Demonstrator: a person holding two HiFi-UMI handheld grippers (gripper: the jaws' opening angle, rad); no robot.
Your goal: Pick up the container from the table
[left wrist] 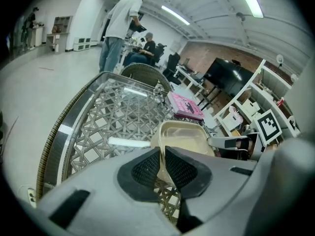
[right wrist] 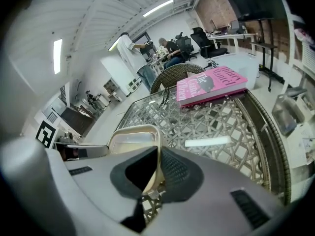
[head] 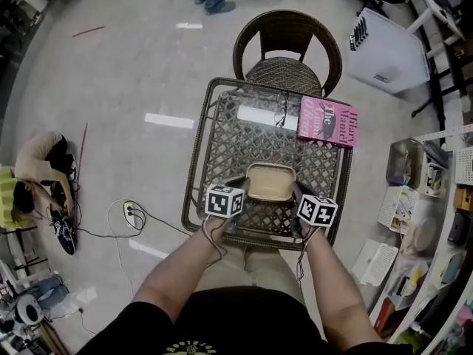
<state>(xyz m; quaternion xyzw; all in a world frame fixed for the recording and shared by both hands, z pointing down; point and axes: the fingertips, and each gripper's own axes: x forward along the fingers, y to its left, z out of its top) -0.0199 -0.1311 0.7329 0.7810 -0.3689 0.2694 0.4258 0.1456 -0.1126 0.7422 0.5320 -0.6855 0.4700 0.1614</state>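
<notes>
A person (head: 38,165) is crouching on the floor at far left. A glass-topped wicker table (head: 198,135) is standing before a chair (head: 287,46), with a pink book (head: 328,121) lying at its far right. Both forearms are reaching forward. The left gripper (left wrist: 162,154) is pinching the left wall of the container (head: 270,183), and the right gripper (right wrist: 157,154) is pinching its right wall, at the table's near edge.

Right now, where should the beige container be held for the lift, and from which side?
By its thin raised rim, one gripper on each side, coming from the near side. The container is open-topped, so jaws can straddle the wall; the left gripper and right gripper are shut on it so.
</notes>
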